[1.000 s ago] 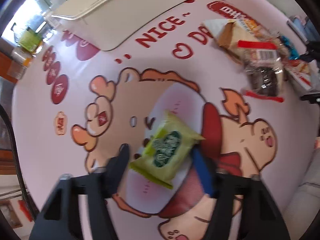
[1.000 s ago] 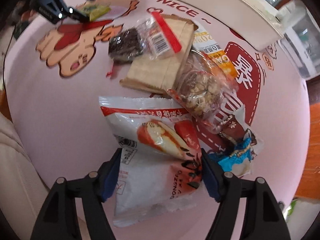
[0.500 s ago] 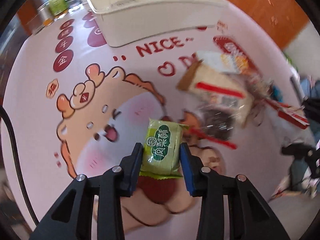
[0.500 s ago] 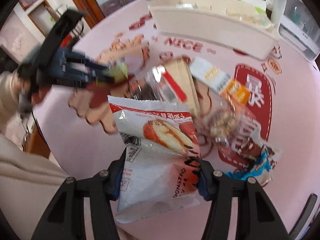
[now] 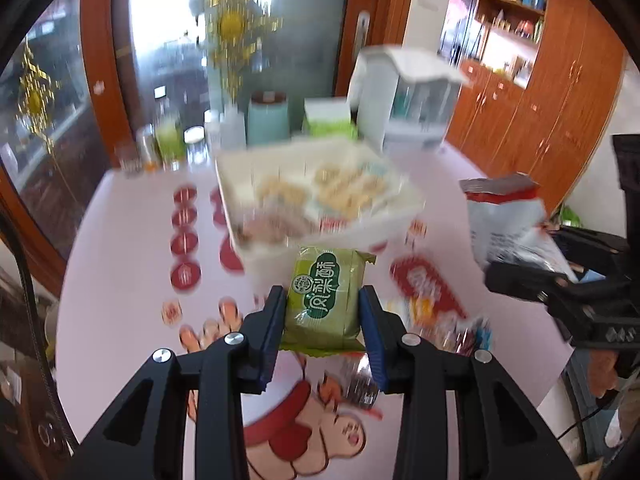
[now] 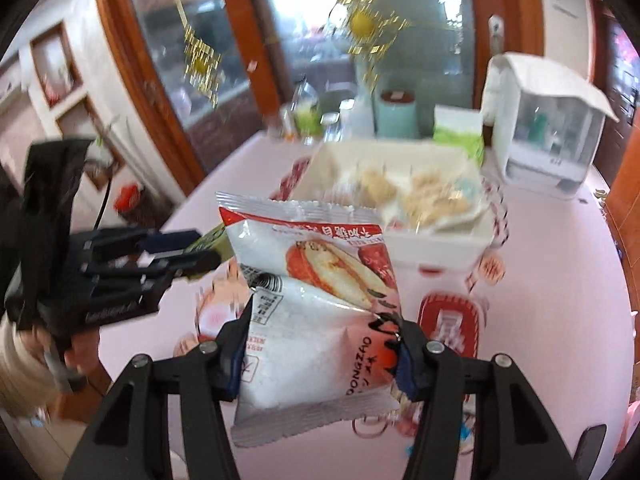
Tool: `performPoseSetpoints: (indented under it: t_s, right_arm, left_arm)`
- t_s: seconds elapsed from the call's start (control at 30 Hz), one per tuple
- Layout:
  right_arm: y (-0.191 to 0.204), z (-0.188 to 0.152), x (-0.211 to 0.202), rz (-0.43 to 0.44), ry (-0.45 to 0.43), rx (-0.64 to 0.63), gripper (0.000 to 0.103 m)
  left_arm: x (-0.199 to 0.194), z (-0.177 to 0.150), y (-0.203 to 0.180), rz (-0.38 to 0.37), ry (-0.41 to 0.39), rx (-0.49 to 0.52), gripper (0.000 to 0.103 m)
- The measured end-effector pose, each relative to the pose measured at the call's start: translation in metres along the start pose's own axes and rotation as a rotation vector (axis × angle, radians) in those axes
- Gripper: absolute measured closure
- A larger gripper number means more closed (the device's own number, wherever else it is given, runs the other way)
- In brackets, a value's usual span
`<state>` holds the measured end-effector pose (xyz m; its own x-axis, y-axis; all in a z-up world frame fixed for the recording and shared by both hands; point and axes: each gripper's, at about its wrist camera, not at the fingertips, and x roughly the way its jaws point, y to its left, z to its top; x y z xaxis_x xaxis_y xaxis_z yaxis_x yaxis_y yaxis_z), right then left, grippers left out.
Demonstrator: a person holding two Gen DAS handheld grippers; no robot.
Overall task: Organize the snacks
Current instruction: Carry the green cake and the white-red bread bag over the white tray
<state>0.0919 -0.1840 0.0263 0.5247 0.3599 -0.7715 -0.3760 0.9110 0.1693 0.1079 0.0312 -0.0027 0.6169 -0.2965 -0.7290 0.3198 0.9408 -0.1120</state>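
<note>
Jaws of the left gripper (image 5: 323,312) squeeze a small green foil snack pack (image 5: 326,300) and jaws of the right gripper (image 6: 322,344) squeeze a big white and red snack bag (image 6: 316,300), both lifted off the pink counter (image 5: 120,280) so they can go into the white plastic bin (image 5: 320,200) just ahead.

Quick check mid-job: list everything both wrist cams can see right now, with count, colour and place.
green snack packet: 1, green, in left gripper
white snack bag: 1, white and red, in right gripper
storage bin: 1, cream, table centre, snacks inside
loose snacks: several, mixed, blurred, on table right of the green packet
tablecloth: 1, pink, cartoon print
white dispenser: 1, behind bin
left gripper: 1, black
right gripper: 1, black
</note>
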Motion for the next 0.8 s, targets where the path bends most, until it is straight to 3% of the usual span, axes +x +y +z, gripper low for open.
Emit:
performPoseSetpoints:
  t_s: [0.2,0.43,0.8]
  right_arm:
    - [-0.017,0.050,-0.017,-0.014,-0.049,0.112,0.046]
    - [-0.022,0.102,-0.042,-0.059,-0.133,0.134,0.046]
    - [-0.039,0.177,-0.038,-0.101,-0.202,0.164,0.046]
  left_arm:
    - [-0.024,0.057,-0.011,0.067,-0.095,0.042,0.068]
    - [-0.045,0.114,-0.025,0.128,-0.191,0.050,0.067]
    - [-0.006,0.183,-0.026,0.200,-0.182,-0.058,0.067]
